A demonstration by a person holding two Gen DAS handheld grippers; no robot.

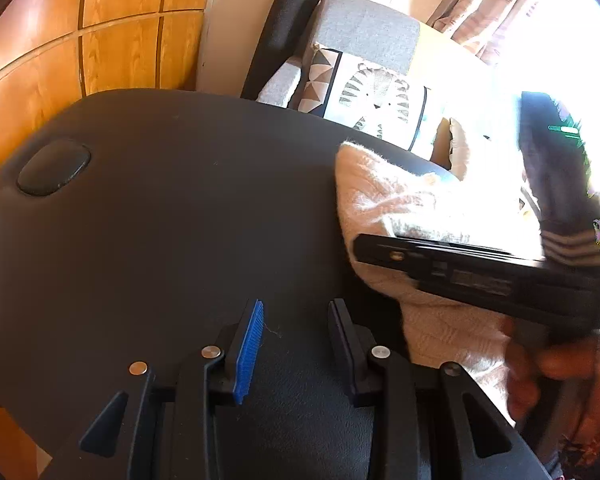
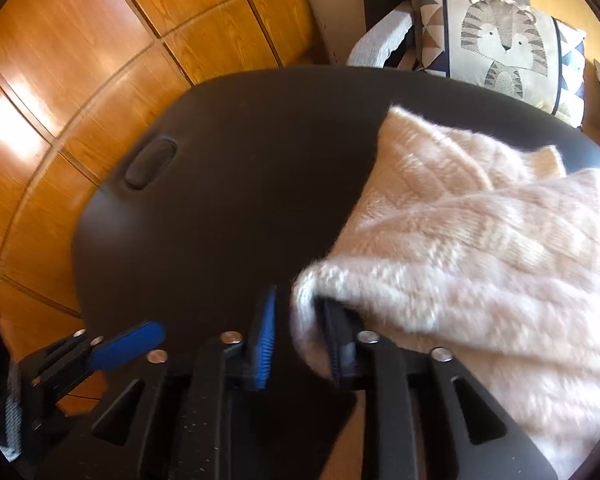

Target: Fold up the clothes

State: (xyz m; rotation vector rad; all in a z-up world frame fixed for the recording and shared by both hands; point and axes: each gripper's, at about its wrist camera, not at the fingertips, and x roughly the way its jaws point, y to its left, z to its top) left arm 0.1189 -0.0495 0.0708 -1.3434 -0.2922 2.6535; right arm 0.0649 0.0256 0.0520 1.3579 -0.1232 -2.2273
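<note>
The cream knitted sweater (image 2: 480, 232) lies bunched on the right side of the dark worktop (image 2: 228, 184). Right hand-held gripper (image 2: 300, 336): jaws parted, cloth draped over one finger, unpinched. Left hand-held gripper (image 1: 296, 344): narrowly parted, empty. Judged step: a fold just laid; next, free the finger and regrip an edge.

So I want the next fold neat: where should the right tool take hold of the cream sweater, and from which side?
Judging from its pose, grip the sweater at the loose bunched edge by the right tool, coming from the bare table side. That edge is lifted and rolled, so a finger could slip under.
</note>
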